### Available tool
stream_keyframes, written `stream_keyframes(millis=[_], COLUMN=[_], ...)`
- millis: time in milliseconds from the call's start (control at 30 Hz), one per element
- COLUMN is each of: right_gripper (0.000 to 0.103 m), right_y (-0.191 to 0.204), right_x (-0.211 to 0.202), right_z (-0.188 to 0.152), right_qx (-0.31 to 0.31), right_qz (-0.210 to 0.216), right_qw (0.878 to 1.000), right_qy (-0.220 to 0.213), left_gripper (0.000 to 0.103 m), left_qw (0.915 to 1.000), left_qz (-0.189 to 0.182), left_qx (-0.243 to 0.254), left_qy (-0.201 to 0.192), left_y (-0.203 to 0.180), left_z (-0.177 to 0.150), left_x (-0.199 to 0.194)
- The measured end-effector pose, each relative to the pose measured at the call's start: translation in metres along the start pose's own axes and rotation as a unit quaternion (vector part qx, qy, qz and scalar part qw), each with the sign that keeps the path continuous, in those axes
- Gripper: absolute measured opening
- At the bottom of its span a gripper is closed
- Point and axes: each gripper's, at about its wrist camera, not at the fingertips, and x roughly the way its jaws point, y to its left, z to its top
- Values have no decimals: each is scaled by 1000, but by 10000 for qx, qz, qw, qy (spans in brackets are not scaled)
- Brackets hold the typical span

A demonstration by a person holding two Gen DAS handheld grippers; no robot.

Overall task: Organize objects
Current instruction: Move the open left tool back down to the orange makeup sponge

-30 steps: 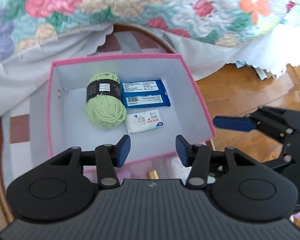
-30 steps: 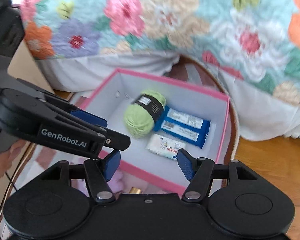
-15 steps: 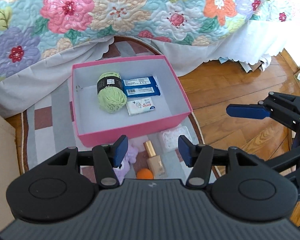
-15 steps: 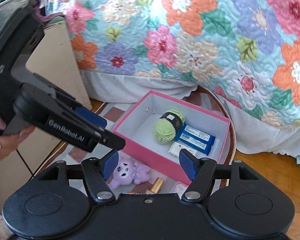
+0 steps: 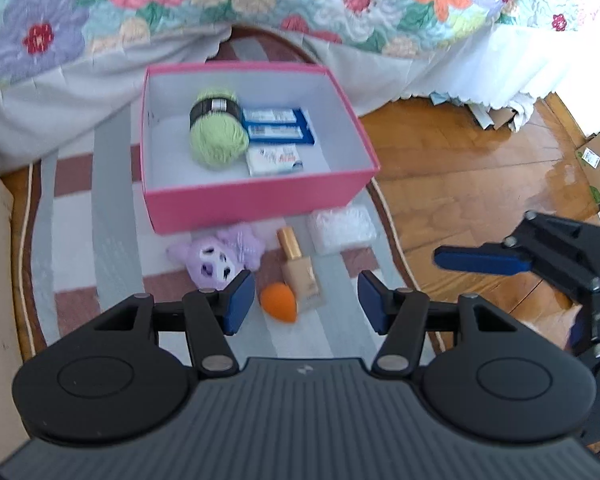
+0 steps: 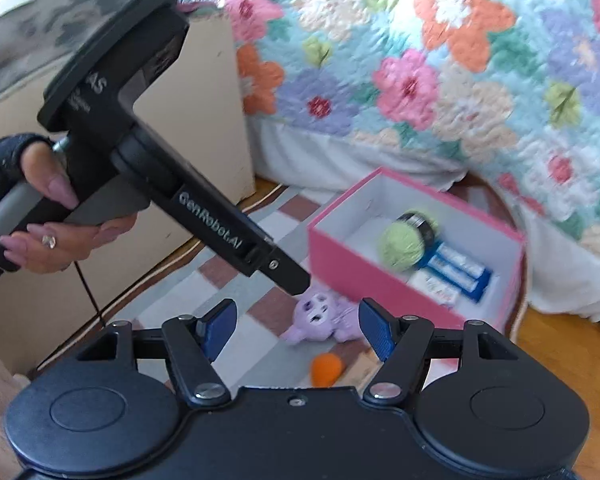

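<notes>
A pink box [image 5: 256, 200] on the rug holds a green yarn ball [image 5: 218, 136], a blue packet [image 5: 278, 126] and a white tissue pack [image 5: 274, 160]. In front of it lie a purple plush [image 5: 220, 256], a foundation bottle [image 5: 300, 268], an orange sponge [image 5: 280, 302] and a clear wrapped pack [image 5: 342, 228]. My left gripper [image 5: 306, 304] is open and empty above the sponge and bottle. My right gripper [image 6: 296, 330] is open and empty, above the plush [image 6: 320, 316] and sponge [image 6: 327, 368]. The box also shows in the right wrist view [image 6: 384, 276].
A flowered quilt [image 5: 260, 4] hangs over the bed behind the box. The striped rug [image 5: 76, 216] ends at a wood floor [image 5: 472, 184] on the right. A beige cabinet [image 6: 196, 120] stands at the left. Cardboard boxes [image 5: 598, 164] sit far right.
Both grippers have pulled back and up from the box. The items on the rug in front of the box have come into view. Both stay open.
</notes>
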Motion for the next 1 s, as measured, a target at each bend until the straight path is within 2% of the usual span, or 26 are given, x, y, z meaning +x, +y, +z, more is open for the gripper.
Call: stream_keyframes(millis=[200,367,567,900,1000], right_gripper=[72,72,71,51,50], right_y=[3,2,-10,-10,-10], right_x=[39,73,108,145,154], right_z=[-28,-48,-64,-82,-87], right_qx=[-29,-171,13,-88,36], right_qz=[178,32,-144,-335,-268], right_qw=[9996,9992,9988,9978,9974], right_qy=[201,351,461,560,667], left_gripper=[56,56,54,45,44], left_qw=[9999,9999,9994,9977,9971], left_qz=[19,45,-4,-177,-137], left_qx=[-52,-99,-298,-618,-723], left_qy=[118,95,185,235,203], left_y=[12,19,29,38,43], left_z=[-20,-33,-45,-57,-57], left_x=[23,40,71,122,135])
